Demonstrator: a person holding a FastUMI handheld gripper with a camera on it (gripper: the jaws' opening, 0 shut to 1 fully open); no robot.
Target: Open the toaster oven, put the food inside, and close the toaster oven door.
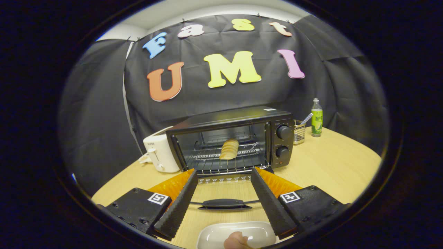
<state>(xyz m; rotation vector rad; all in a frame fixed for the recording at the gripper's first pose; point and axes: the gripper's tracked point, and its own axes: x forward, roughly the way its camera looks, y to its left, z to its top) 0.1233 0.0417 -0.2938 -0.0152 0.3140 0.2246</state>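
The desk (332,155) carries a black toaster oven (232,138) with its glass door (223,188) folded down flat toward the gripper (224,174). A bread roll (229,149) lies on the wire rack (225,162) inside the oven cavity. The gripper is open and empty, its fingers spread over the lowered door, with the door handle (224,203) between them. A white toaster (160,152) stands touching the oven's left side. A white dish (238,235) sits below the fingers. A wire basket (299,132) and a green bottle (316,119) stand behind the oven.

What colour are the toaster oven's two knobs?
Black, like the toaster oven; the knobs show clearly in the gripper view.
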